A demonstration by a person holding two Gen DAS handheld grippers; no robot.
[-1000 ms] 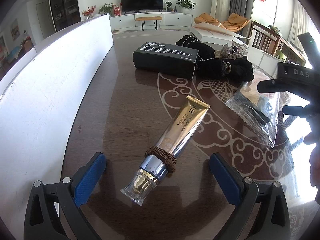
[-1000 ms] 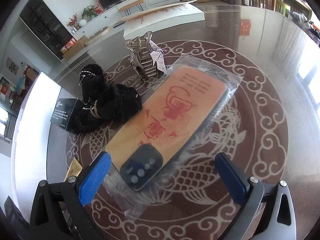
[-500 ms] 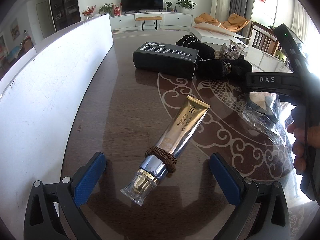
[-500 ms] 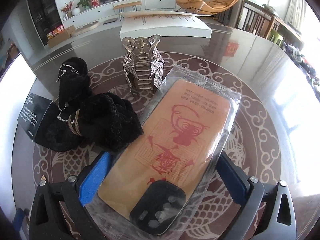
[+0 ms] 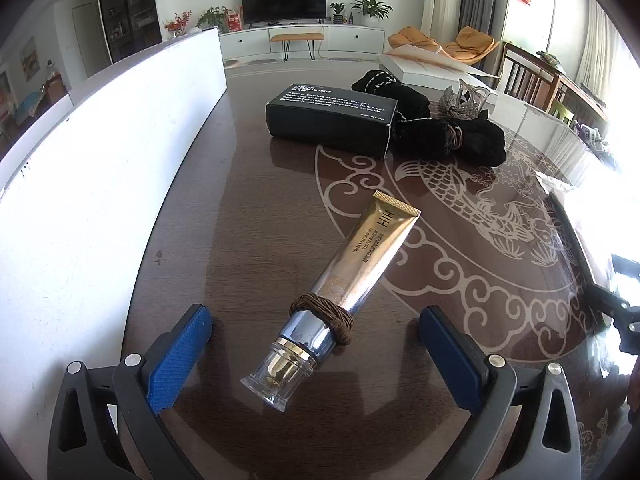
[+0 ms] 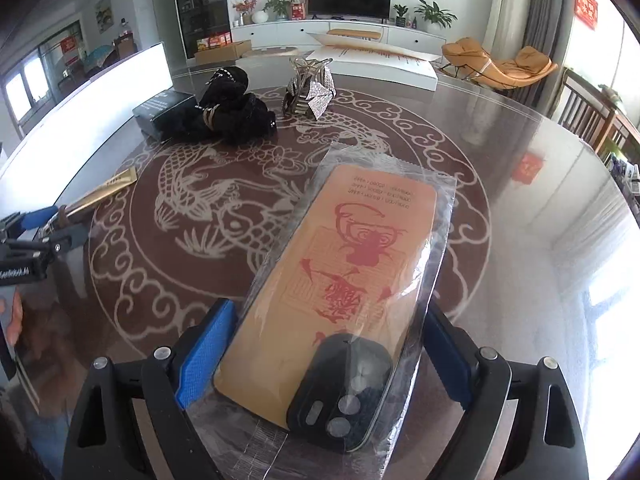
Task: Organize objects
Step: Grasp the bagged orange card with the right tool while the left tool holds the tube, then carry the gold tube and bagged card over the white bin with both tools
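Note:
A gold and silver cosmetic tube (image 5: 340, 296) with a brown hair tie (image 5: 322, 314) around its neck lies on the dark patterned table, cap end between the fingers of my left gripper (image 5: 316, 356), which is open and not touching it. An orange phone case in a clear plastic bag (image 6: 340, 292) lies between the fingers of my right gripper (image 6: 324, 360). The jaws stand wide at the bag's two edges, open. The tube's far end shows in the right wrist view (image 6: 108, 190).
A black box (image 5: 332, 120), black scrunchies (image 5: 440, 132) and a rhinestone hair claw (image 6: 308, 88) lie at the table's far side. A white board (image 5: 100, 168) stands along the left edge. A white flat box (image 6: 380, 64) lies beyond. The left gripper (image 6: 32, 248) shows at the left.
My right gripper has swung round and moved forward, so the bagged phone case now lies between its fingers. It has left the left wrist view. The left gripper and tube have not moved.

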